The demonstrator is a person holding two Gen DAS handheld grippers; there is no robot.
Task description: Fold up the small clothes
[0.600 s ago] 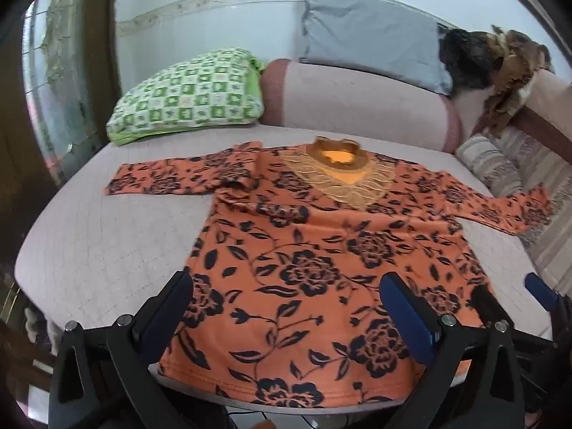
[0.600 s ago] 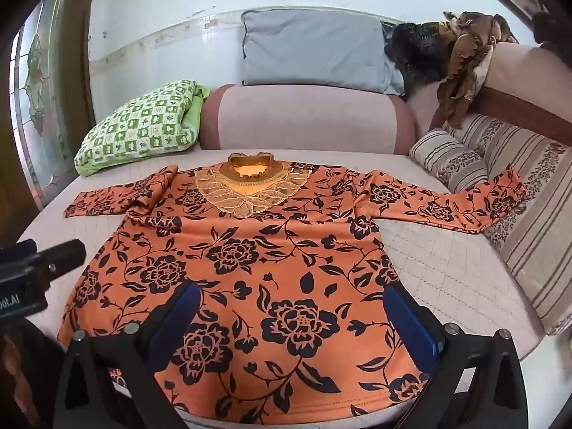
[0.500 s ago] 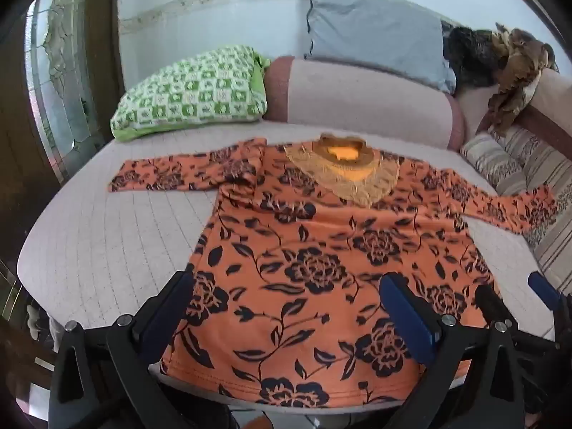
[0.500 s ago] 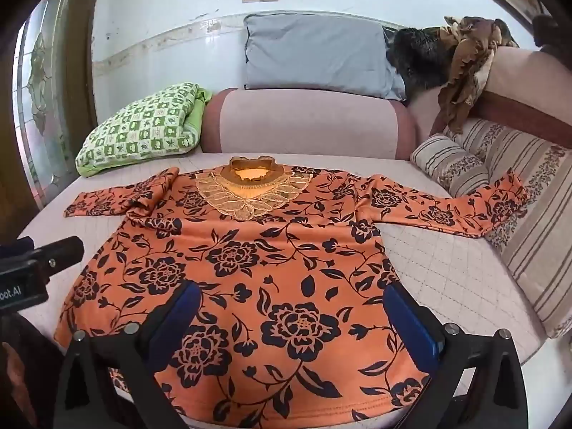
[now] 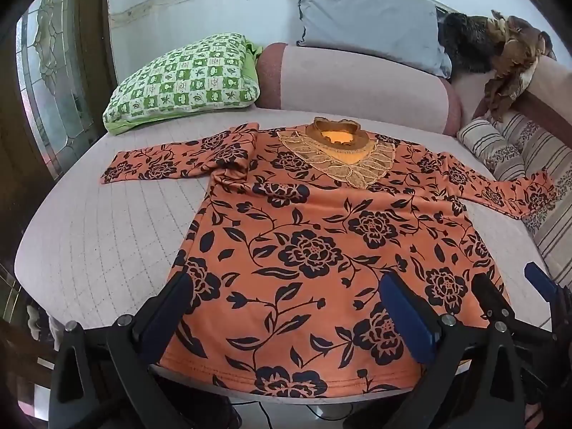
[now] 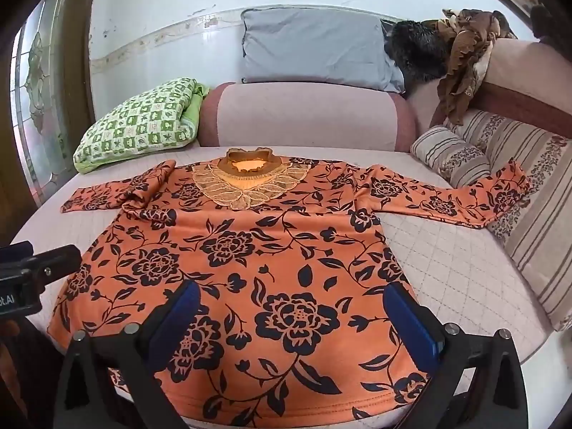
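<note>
Both wrist views have crept a little: against the earlier frames the orange floral top [image 5: 314,250] sits slightly lower in each picture, and the far wall shows more, so the two tools have shifted a touch. Garment itself unchanged, no new crease or displaced edge.

Top lies face up and spread flat on the pale quilted cushion [image 5: 107,236], collar far, hem near and reaching the near edge. Left sleeve [image 5: 171,164] stretched out to the left, bunched at the shoulder; right sleeve [image 6: 447,196] runs right, its cuff climbing onto the striped cushion [image 6: 536,214]. Green checked pillow [image 5: 182,82] far left, well apart from the cloth.

Left gripper [image 5: 286,314] hangs over the hem's left half, fingers spread wide, nothing between them. Right gripper [image 6: 296,321] over the hem's right half, likewise wide and empty. Neither pad appears to press the fabric.

Step in hand, as I judge it: pre-fold approach, no fold made yet.

Next move likely calls for:
- picking one sleeve, or a side edge, and closing on a single thin layer
- carrying it across the body without dragging the rest
- freeing the right cuff from the striped cushion first
</note>
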